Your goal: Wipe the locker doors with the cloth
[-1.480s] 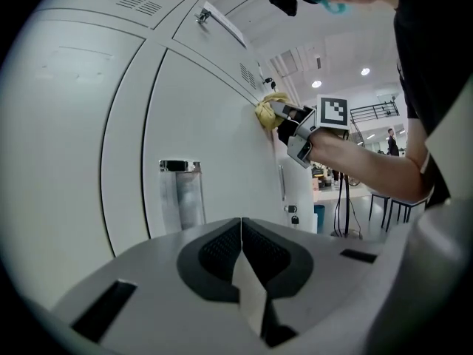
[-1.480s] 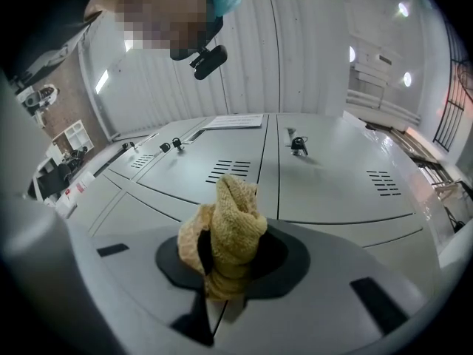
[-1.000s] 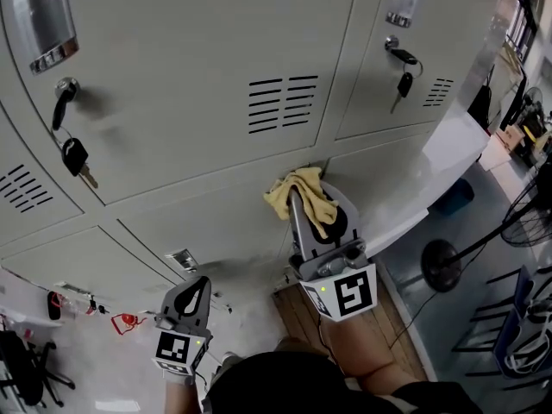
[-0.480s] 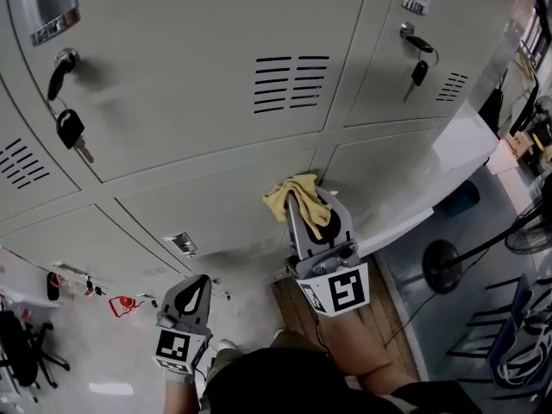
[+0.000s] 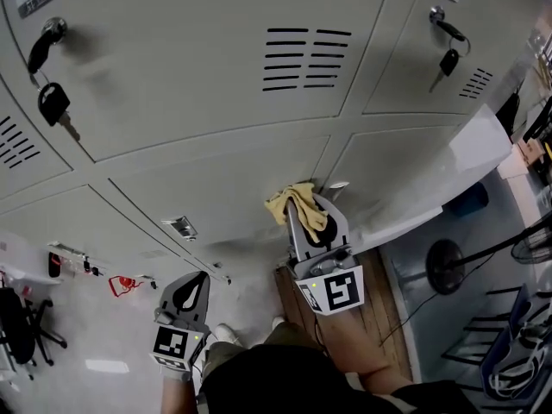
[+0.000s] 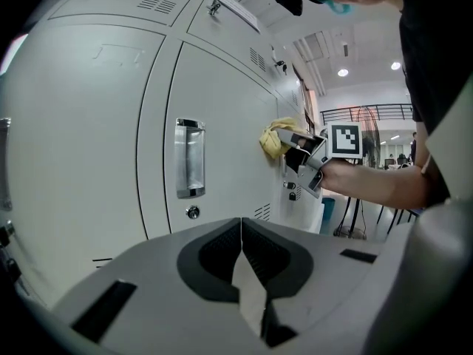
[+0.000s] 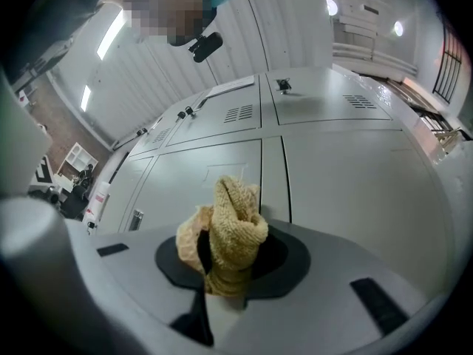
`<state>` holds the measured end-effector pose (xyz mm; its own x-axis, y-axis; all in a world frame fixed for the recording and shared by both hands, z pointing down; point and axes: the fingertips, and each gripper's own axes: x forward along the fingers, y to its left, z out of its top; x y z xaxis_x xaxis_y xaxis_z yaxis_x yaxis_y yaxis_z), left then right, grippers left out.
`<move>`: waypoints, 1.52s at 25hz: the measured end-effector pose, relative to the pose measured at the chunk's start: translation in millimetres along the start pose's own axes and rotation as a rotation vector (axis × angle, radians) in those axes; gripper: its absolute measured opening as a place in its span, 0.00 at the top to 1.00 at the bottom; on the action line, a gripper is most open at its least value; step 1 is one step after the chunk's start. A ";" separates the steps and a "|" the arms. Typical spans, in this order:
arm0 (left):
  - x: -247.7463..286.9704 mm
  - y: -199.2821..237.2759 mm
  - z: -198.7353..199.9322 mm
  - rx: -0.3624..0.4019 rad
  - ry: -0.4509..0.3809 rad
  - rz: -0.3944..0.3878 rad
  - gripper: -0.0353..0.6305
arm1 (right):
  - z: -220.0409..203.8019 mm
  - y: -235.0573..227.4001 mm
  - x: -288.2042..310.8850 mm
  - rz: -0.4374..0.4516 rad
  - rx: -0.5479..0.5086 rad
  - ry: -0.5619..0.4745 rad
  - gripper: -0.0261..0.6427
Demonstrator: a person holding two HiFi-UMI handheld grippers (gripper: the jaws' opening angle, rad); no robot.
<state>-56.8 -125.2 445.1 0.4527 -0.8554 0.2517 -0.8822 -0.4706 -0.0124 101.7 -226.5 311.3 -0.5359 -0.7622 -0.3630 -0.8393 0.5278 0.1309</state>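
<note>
Right gripper point(image 7: 226, 271) first: clamped hard on a yellow cloth point(image 7: 230, 228), all bunched up and poking out past the jaw tips. Sits pretty much dead centre of the head view, with the cloth end pressed onto the locker doors point(image 5: 216, 93) right at the vertical seam between two lower doors. Same story in the left gripper view, upper middle: yellow wad flat against the grey metal.

Left gripper point(image 6: 241, 231) next: jaws fully together, nothing in between. Hangs at the lower left of the head view, well apart from the cloth and off the locker front.

Further out on the lockers: vent slots point(image 5: 302, 59) at top centre of the head view, a black key point(image 5: 52, 103) dangling at the upper left, and a second key point(image 5: 448, 60) hanging at the upper right. Also a chrome pull handle point(image 6: 190, 157) with a round lock point(image 6: 193, 212) under it, left of middle in the left gripper view.

Way in the back of the head view: fan stand point(image 5: 444, 266) on the floor near the right edge, blue bin point(image 5: 470, 198) a bit higher in the frame, and a dark office chair point(image 5: 17, 343) tucked into the lower left corner.
</note>
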 end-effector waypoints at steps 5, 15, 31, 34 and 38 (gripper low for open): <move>-3.3 -3.9 -10.3 0.005 0.009 0.013 0.93 | -31.2 4.6 -9.2 0.013 0.031 0.063 0.82; -11.8 -10.7 -24.7 -0.010 0.038 0.045 0.93 | -98.5 14.7 -29.4 0.020 0.085 0.228 0.82; -26.0 -10.2 -38.8 -0.026 0.075 0.118 0.93 | -204.0 31.0 -62.9 0.047 0.113 0.460 0.82; -29.4 -9.5 -40.9 -0.037 0.082 0.132 0.93 | -219.9 35.2 -67.4 0.053 0.116 0.499 0.82; -35.2 -7.4 -44.9 -0.048 0.092 0.149 0.93 | -231.8 41.1 -70.3 0.051 0.114 0.527 0.82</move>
<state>-72.0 -81.9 479.8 0.3046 -0.8906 0.3376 -0.9449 -0.3272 -0.0106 83.6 -238.1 556.0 -0.5737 -0.8040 0.1565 -0.8115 0.5838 0.0250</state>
